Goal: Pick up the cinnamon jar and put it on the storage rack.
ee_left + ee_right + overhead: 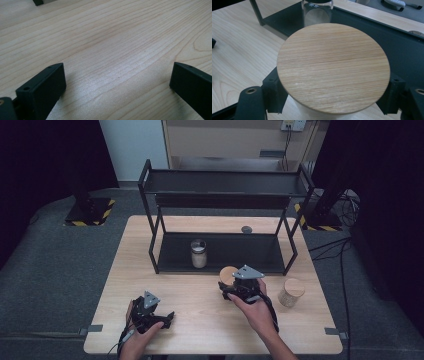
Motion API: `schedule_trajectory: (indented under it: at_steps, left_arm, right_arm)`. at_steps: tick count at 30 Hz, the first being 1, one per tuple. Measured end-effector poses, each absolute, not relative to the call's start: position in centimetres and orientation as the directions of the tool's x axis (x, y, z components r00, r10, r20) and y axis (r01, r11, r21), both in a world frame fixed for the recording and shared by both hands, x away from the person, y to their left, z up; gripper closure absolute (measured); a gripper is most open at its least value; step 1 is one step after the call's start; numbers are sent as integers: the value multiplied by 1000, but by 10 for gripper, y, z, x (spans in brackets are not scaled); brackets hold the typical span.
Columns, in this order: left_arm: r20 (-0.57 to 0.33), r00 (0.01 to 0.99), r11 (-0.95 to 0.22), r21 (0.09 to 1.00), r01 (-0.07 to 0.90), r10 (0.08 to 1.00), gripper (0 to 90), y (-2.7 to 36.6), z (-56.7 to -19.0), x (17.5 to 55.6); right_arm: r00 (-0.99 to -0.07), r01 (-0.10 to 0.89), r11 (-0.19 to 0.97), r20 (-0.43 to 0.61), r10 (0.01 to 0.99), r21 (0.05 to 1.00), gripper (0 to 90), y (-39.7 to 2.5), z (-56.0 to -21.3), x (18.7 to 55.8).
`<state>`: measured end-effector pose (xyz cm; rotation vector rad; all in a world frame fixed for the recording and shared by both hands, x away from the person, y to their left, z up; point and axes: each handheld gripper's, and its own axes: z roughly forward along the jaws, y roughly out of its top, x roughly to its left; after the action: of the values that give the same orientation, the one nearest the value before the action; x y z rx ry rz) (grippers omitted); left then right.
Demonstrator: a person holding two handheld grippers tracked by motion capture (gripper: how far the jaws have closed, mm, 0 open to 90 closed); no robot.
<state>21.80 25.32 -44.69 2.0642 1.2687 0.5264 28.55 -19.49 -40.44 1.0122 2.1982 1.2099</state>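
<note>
Wooden-lidded jar [333, 67] sits between the two black fingers [273, 93] of the right gripper [239, 287], its round bamboo-coloured lid spreading over both pads, which press in under the rim from either side; the jaws are closed against the jar's body, though the contact itself is hidden beneath the lid and appears snug rather than certain. Just beyond those fingertips lies the lower deck of a black metal shelf rack [170, 252], where a glass jar [198, 253] with pale contents and no lid stands upright. To the outer side of the right gripper, well clear of its fingers, a second wooden-lidded jar [291, 292] rests on the light wooden table [200, 320]. The left gripper [149, 312] hangs low over bare tabletop, its fingers [47, 86] spread wide apart with nothing but wood grain between them.
</note>
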Motion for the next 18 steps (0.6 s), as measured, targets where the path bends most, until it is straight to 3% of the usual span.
schedule_trajectory:
  at_steps: [18]
  left_arm:
    - [2, 451, -320, 706, 632, 893, 0, 253, -447, 218]
  right_arm:
    - [-600, 405, 326, -20, 800, 854, 255, -187, -397, 310]
